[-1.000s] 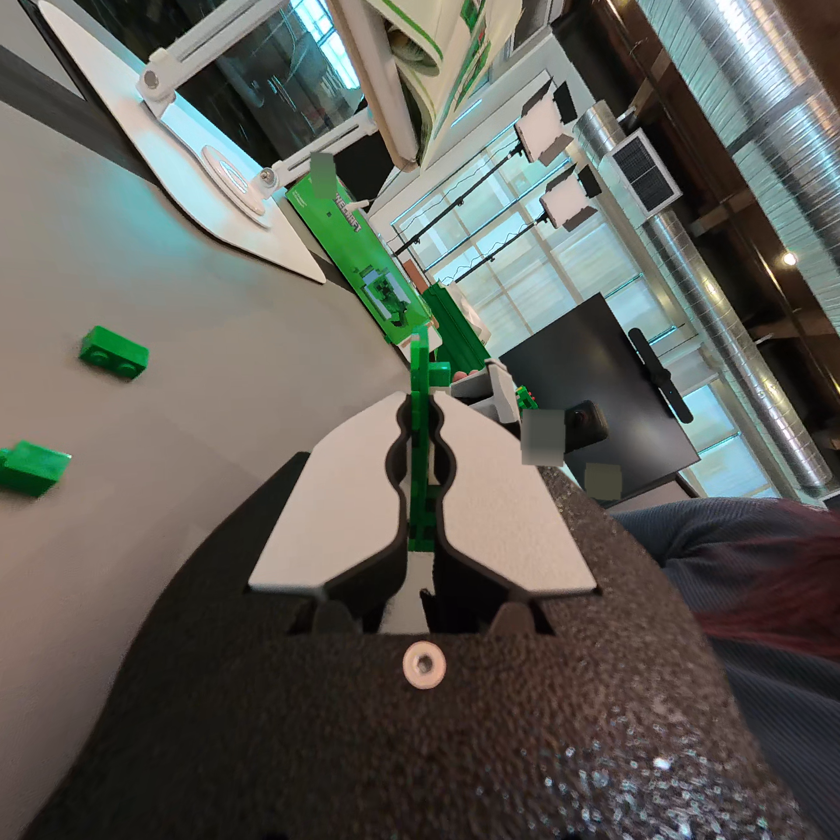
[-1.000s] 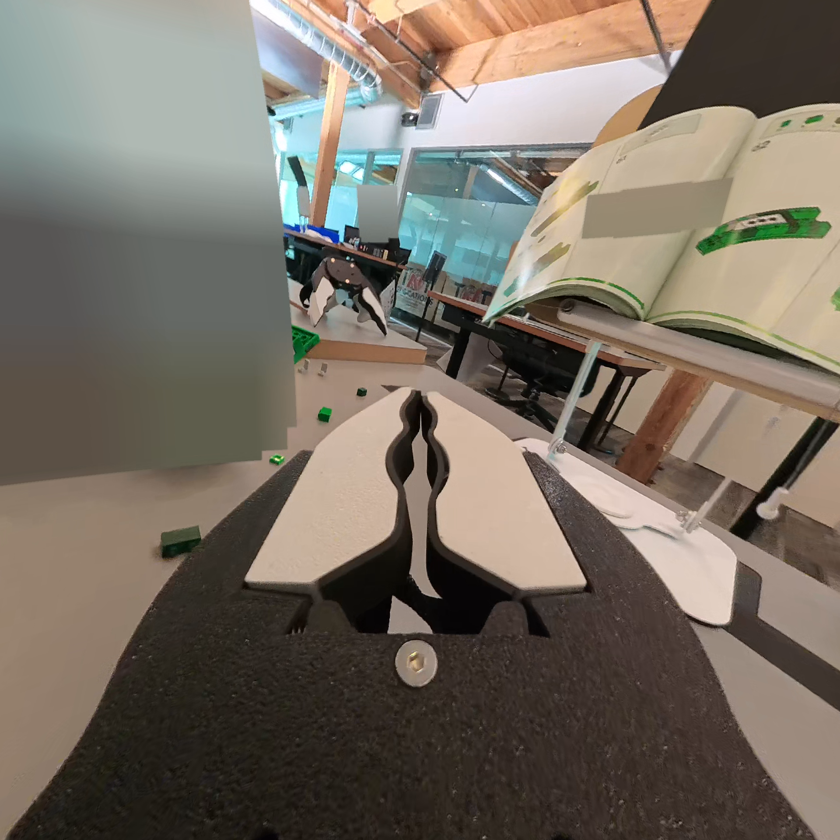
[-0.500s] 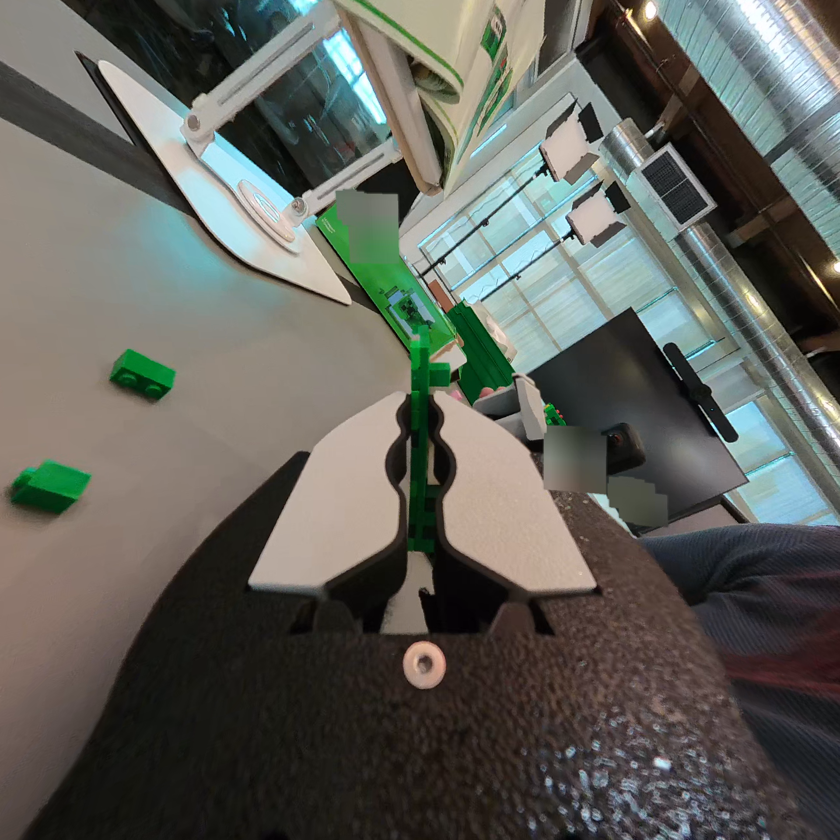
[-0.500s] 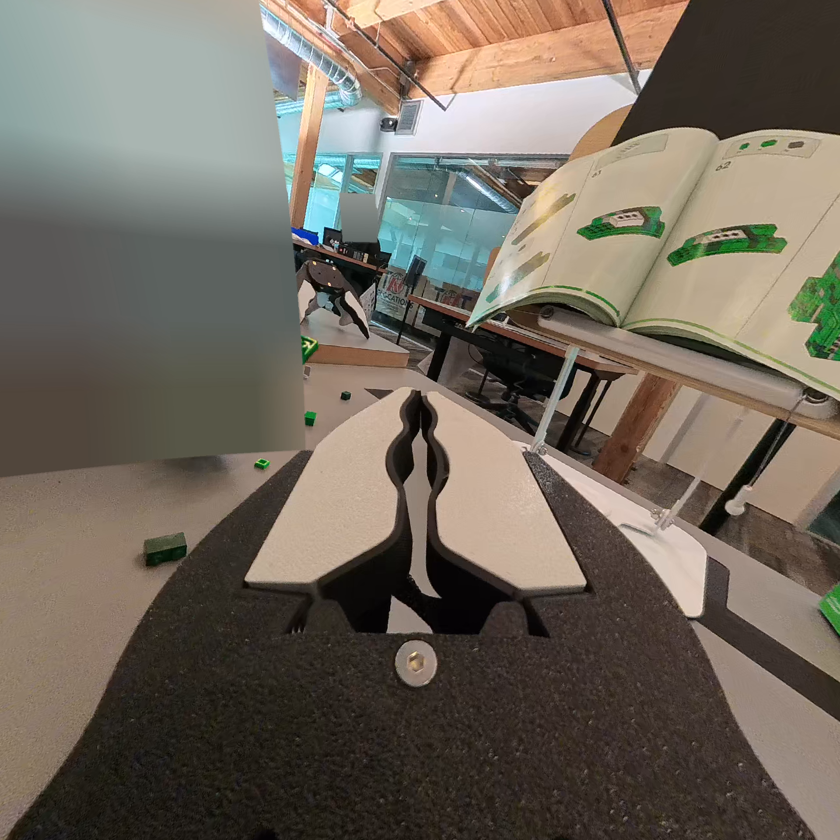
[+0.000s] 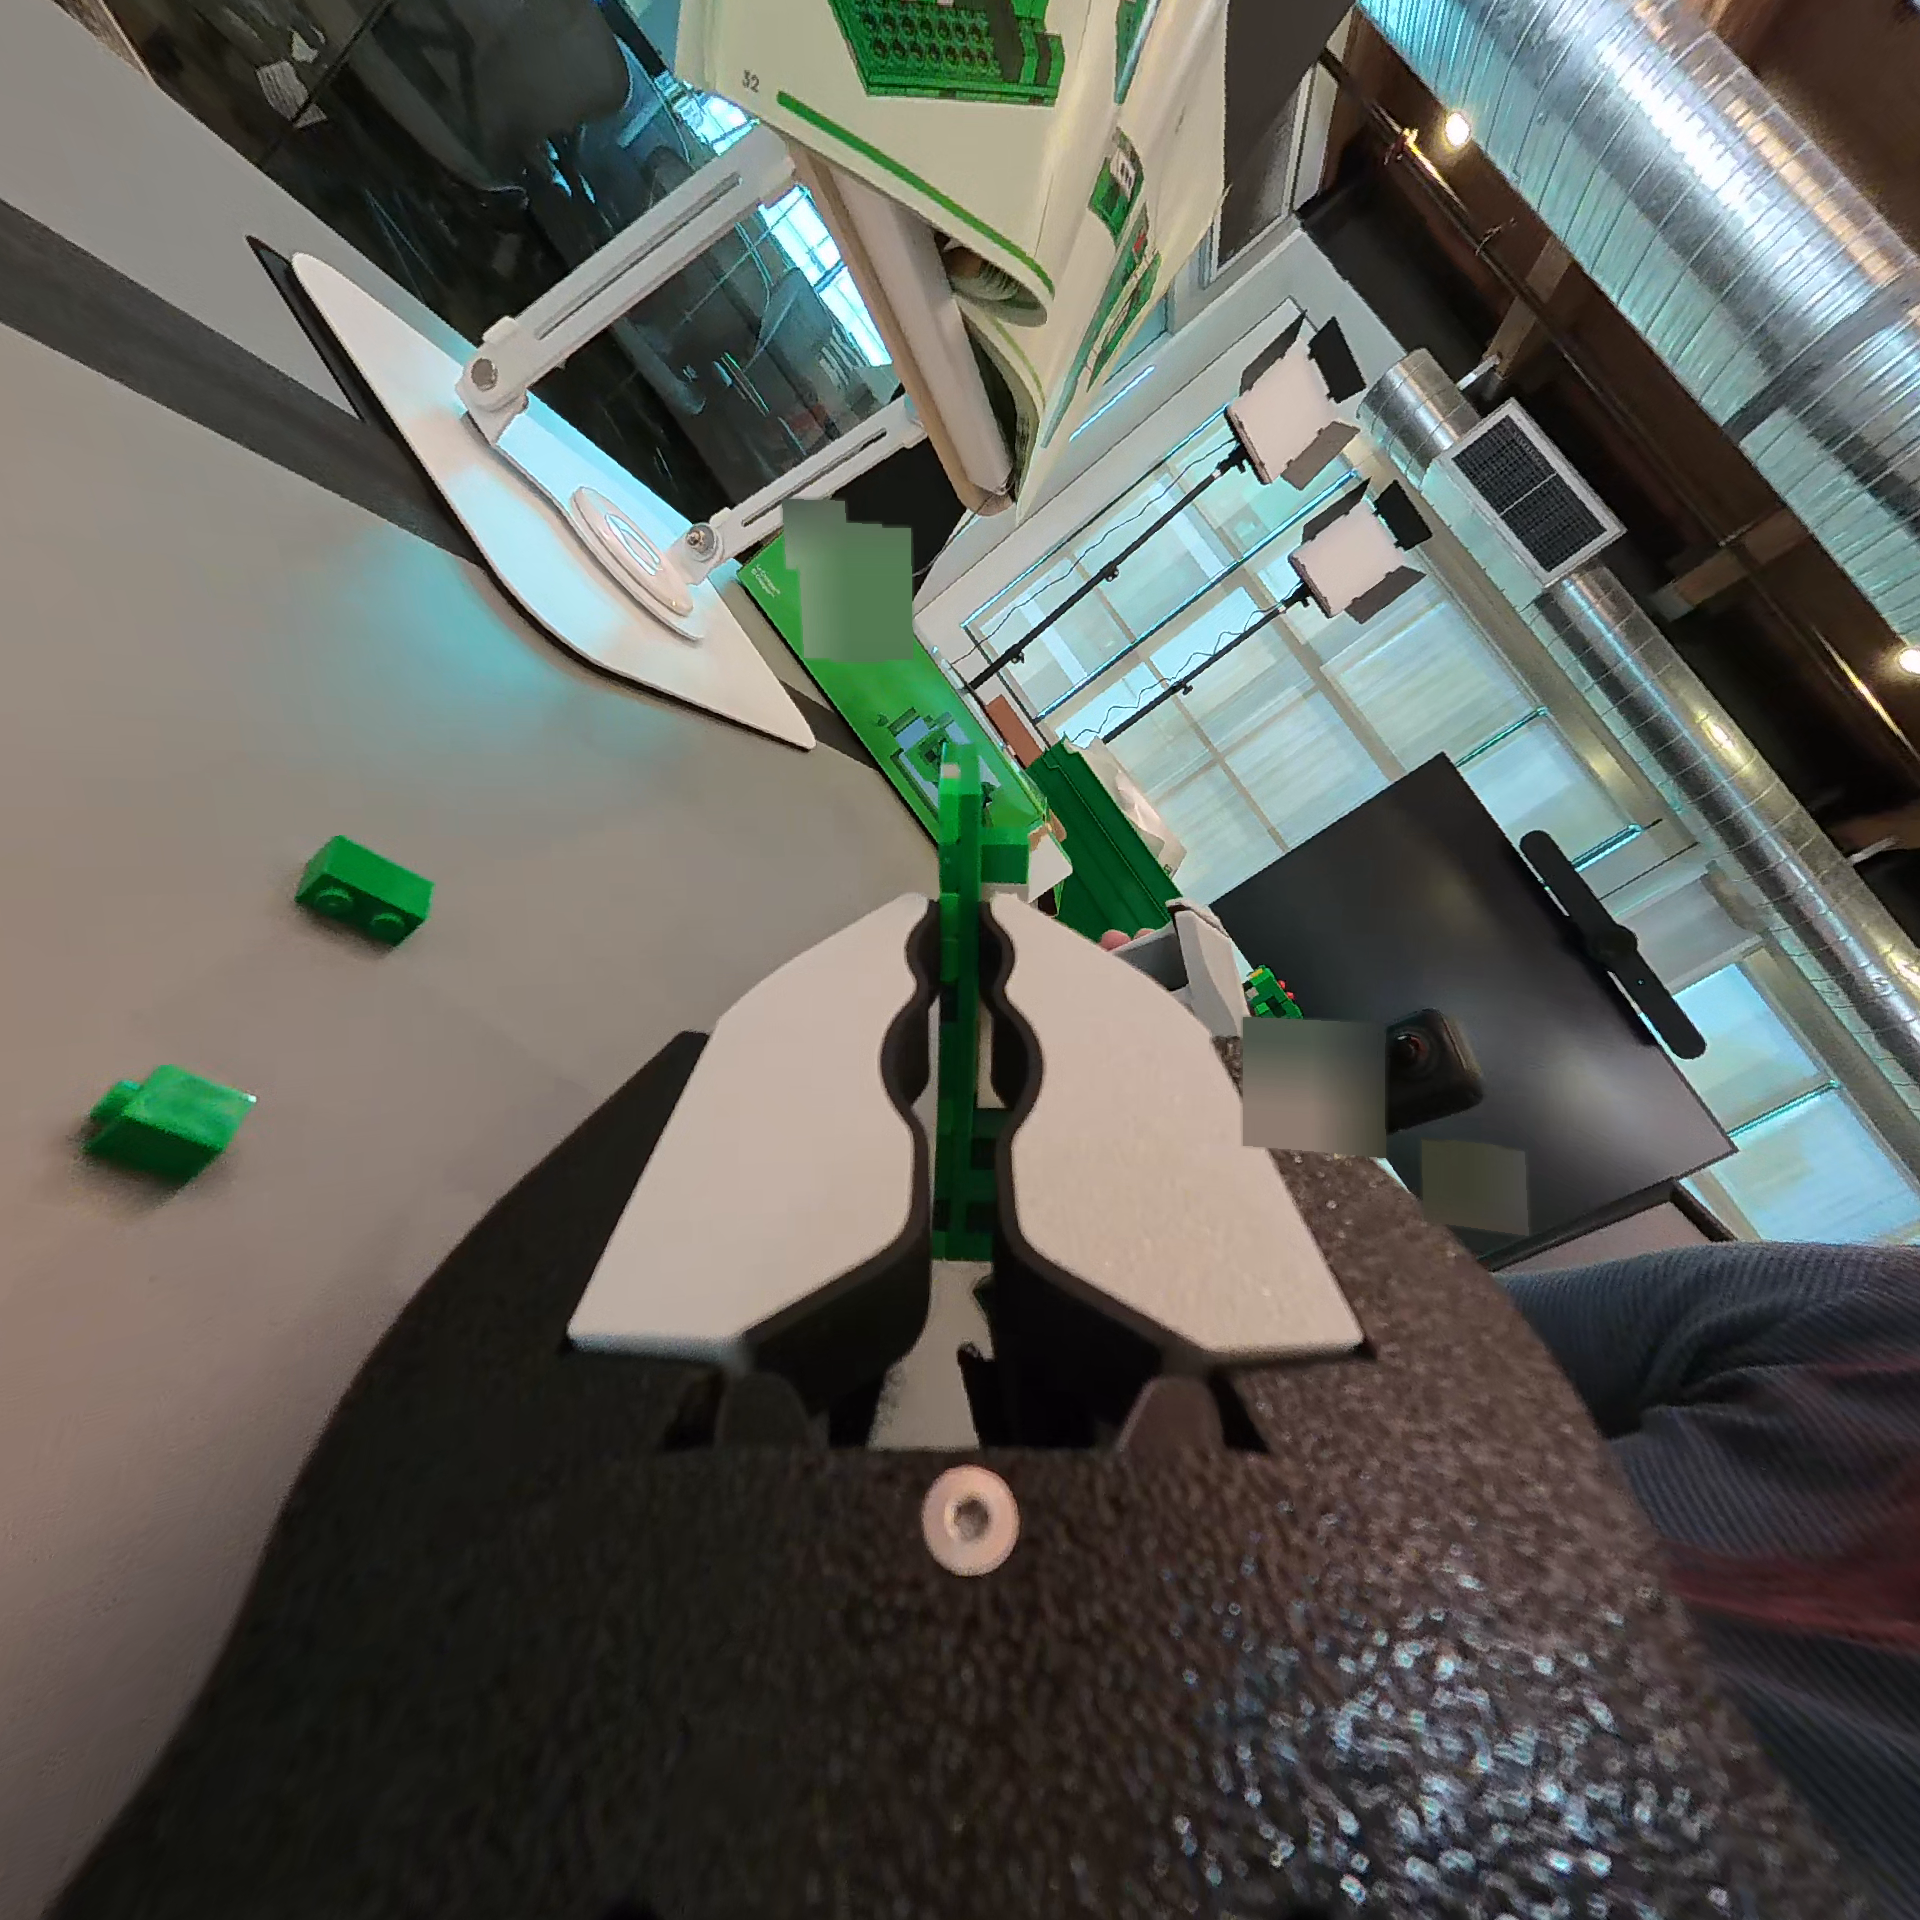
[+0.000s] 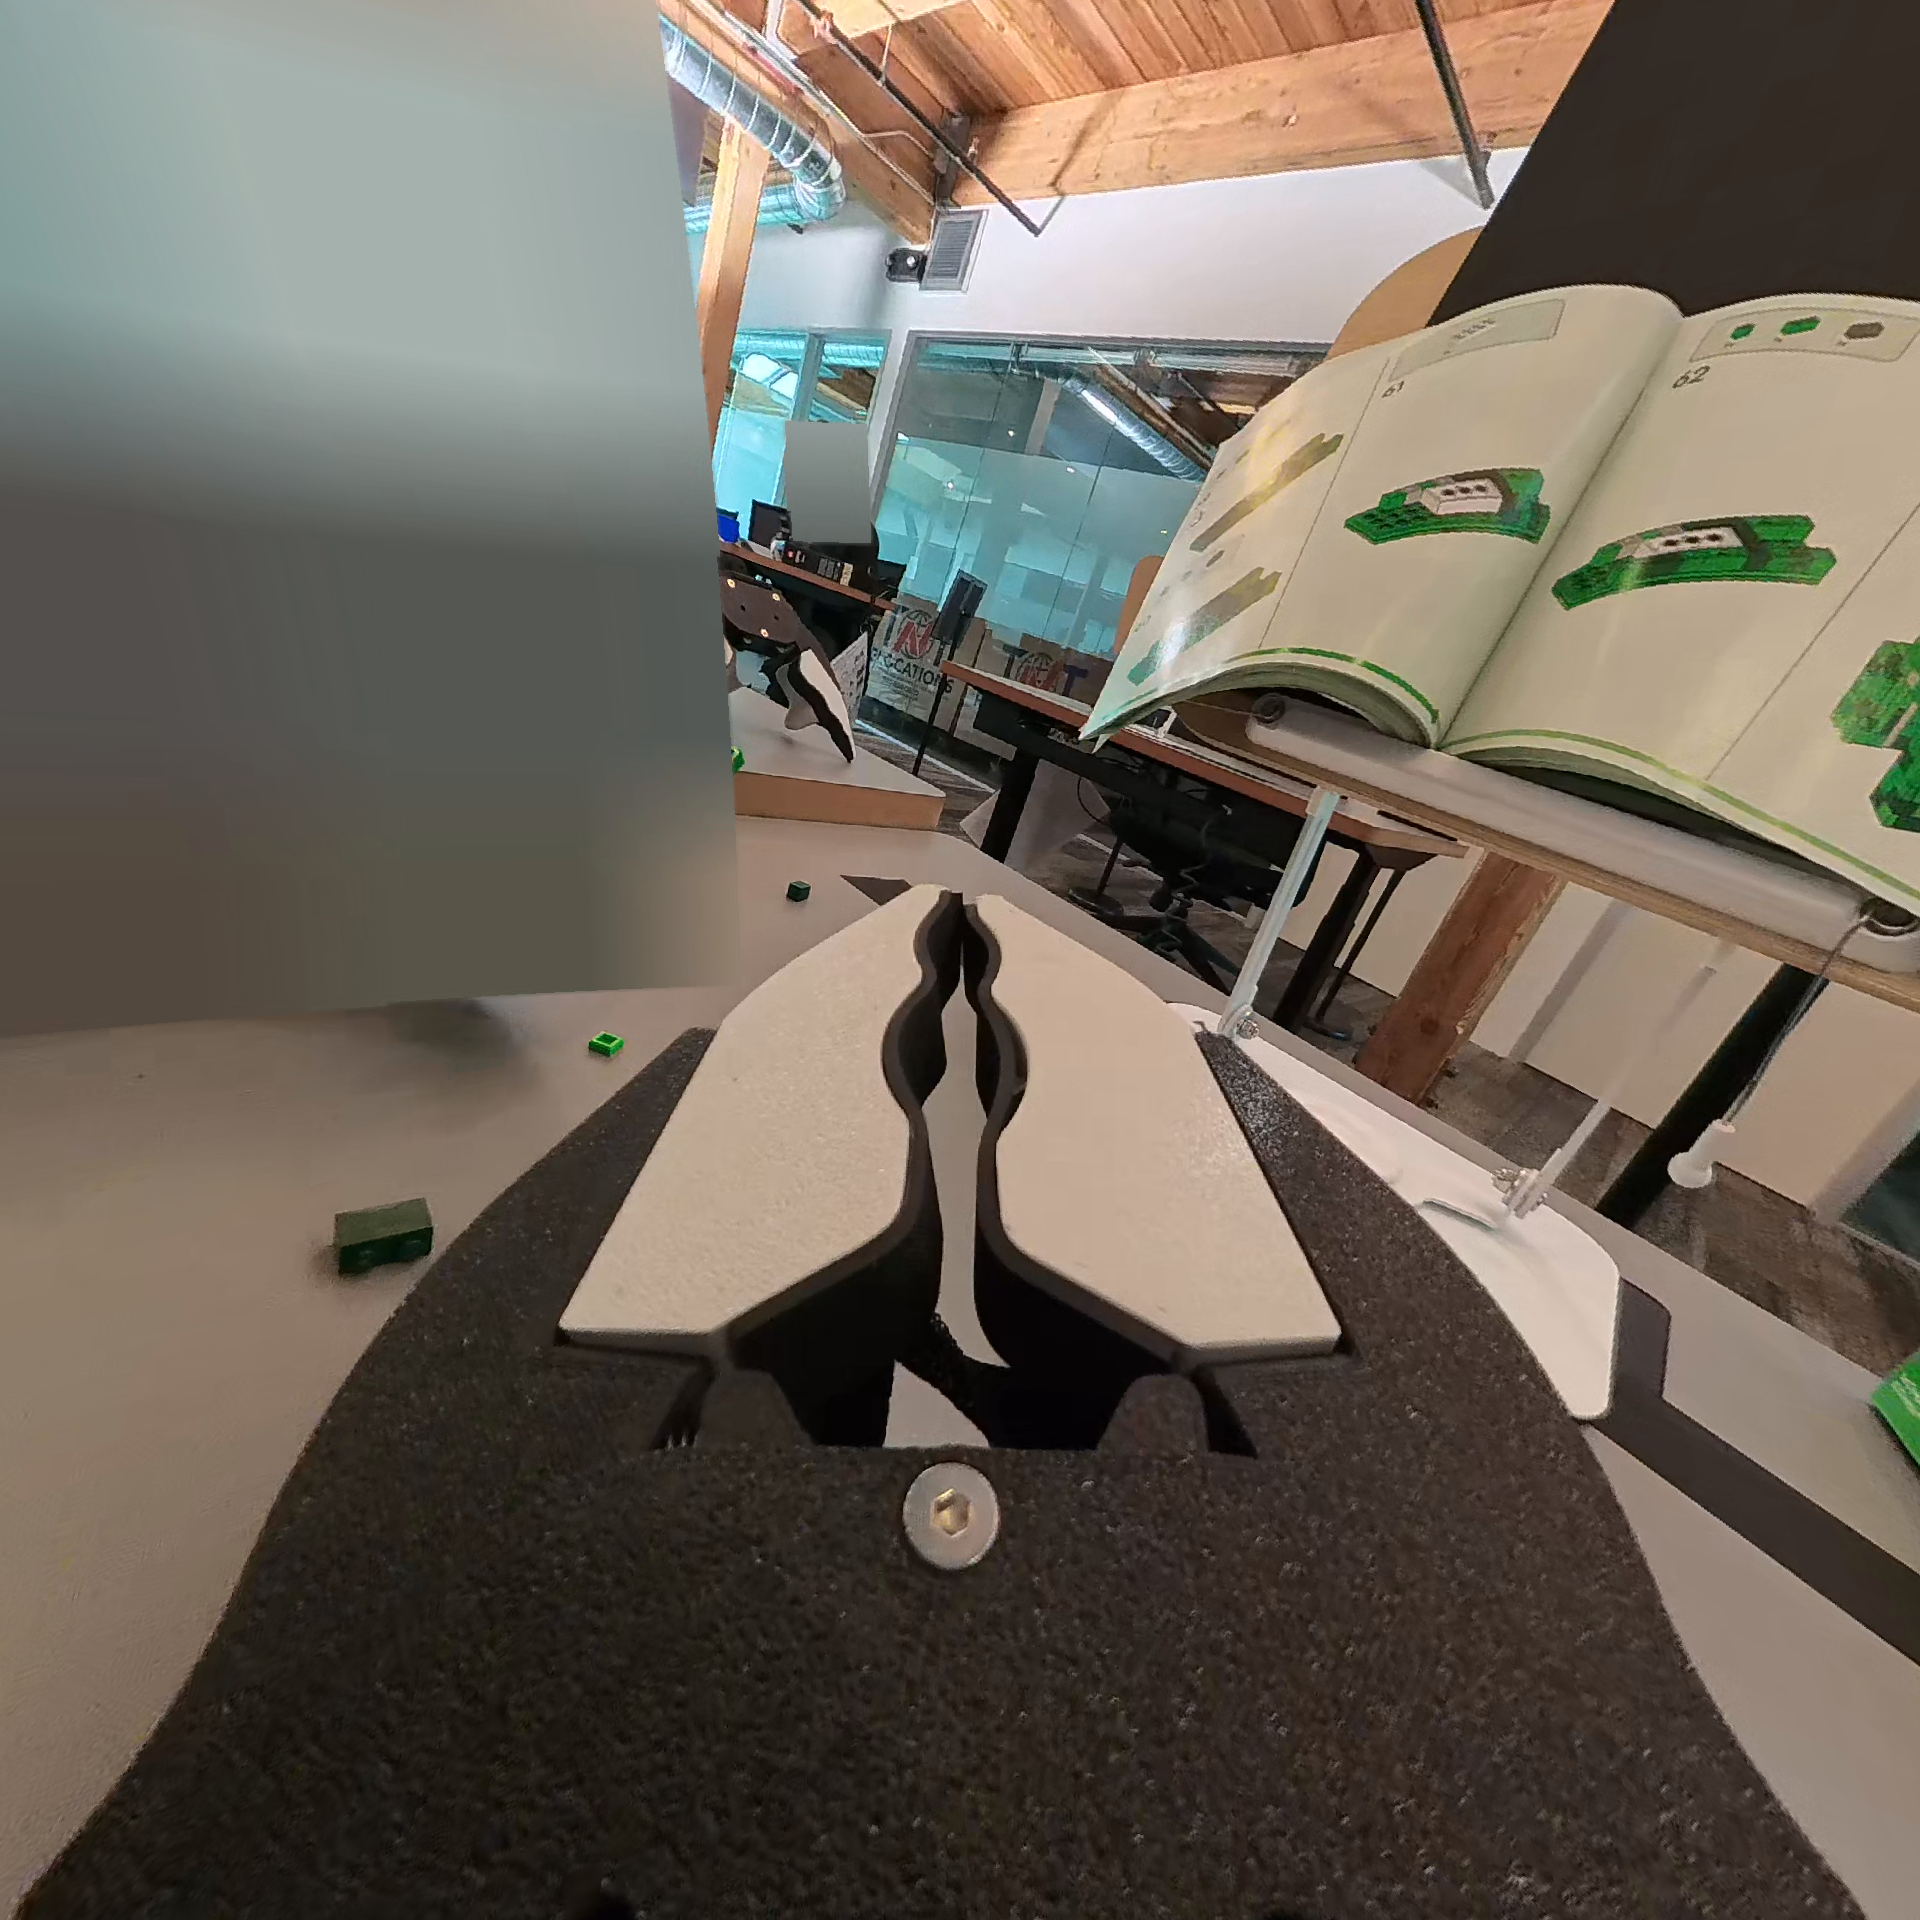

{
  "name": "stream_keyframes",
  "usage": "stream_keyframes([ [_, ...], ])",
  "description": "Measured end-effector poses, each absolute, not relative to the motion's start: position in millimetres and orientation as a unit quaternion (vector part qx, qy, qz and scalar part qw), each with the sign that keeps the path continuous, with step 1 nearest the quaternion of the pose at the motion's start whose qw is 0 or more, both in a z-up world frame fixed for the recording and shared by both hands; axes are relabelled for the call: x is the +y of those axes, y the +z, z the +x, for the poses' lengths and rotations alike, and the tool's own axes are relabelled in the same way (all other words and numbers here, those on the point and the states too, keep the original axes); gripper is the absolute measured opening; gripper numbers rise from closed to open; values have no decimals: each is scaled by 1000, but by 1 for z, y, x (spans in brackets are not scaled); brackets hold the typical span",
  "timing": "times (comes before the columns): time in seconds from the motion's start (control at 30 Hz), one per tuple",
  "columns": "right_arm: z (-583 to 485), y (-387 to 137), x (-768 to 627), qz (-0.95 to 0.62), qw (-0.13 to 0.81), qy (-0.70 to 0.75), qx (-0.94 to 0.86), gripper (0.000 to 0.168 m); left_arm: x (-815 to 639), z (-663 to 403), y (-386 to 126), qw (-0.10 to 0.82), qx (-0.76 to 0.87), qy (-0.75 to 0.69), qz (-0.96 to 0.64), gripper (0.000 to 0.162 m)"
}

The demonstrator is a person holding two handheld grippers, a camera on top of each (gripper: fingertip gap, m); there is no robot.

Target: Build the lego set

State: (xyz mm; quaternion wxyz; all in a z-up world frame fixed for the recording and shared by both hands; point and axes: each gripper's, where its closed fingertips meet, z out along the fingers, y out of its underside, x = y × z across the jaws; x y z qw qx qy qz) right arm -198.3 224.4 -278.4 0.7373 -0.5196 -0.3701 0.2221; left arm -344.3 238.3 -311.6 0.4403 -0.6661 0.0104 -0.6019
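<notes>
My left gripper [image 5: 961,914] is shut on a flat green lego assembly [image 5: 961,831], held edge-on above the grey table, its top sticking out past the fingertips. Two loose green bricks lie on the table to the left: a two-stud brick [image 5: 364,891] and another piece [image 5: 166,1124]. My right gripper [image 6: 956,909] is shut and empty, raised over the table. In the right wrist view a dark green brick [image 6: 382,1234] and two tiny green pieces [image 6: 605,1042] [image 6: 798,889] lie on the table. The open instruction booklet [image 6: 1558,551] rests on a stand.
The stand's white base plate [image 5: 582,551] sits at the table's far edge, also in the right wrist view [image 6: 1455,1226]. A green lego box [image 5: 883,717] lies beyond it. A black panel with a camera [image 5: 1434,1070] stands at the right. A person's sleeve [image 5: 1714,1403] is close by. Left tips to right tips: about 15 cm. My left tips are roughly 9 cm from the two-stud brick [image 5: 364,891].
Both views have swung: the left wrist view has turned so the bricks and stand sit further right, and the right wrist view has turned towards the booklet. Both grippers stay shut.
</notes>
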Motion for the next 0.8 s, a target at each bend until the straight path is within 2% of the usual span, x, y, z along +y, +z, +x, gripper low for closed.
stream_keyframes([
  [0.8,-202,-281,222,-517,733,219,-384,0,238,-343,-313,432,9,-606,-668,6],
])
